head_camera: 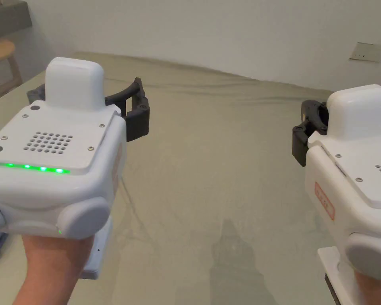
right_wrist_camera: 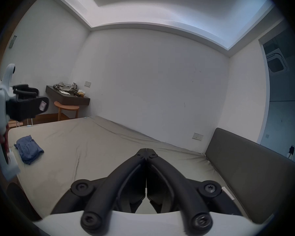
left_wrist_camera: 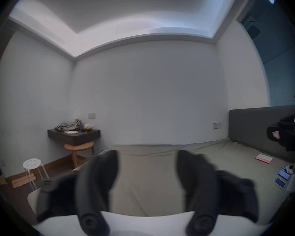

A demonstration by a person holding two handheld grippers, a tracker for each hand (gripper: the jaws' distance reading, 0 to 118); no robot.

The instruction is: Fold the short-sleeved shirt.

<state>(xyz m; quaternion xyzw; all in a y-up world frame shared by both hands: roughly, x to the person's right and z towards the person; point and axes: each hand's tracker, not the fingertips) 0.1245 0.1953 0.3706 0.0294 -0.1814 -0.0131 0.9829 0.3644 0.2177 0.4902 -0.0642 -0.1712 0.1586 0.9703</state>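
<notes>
Both grippers hang above the bed, neither holding anything. Left gripper: jaws spread wide, bare sheet in the gap. Right gripper: jaws closed tip to tip on nothing. The shirt is a crumpled blue heap at the bed's left edge, near the corner, well apart from both grippers and close under the left unit as seen from the right. Step in hand, as a judgement: reach and pick up, nothing folded yet. To do it well, the person should open the right jaws before descending, bring both grippers left, and pinch two separate points of the heap, shoulders or hem if they can be found, then lift and shake it flat on the open sheet mid-bed; grabbing the bunch in one place would likely leave it twisted. View differences: the right gripper view has the shirt; the head view gives both gripper bodies over plain sheet; the left gripper view adds a pink pad and phones at the bed's right side by the headboard, worth steering clear of when spreading.
</notes>
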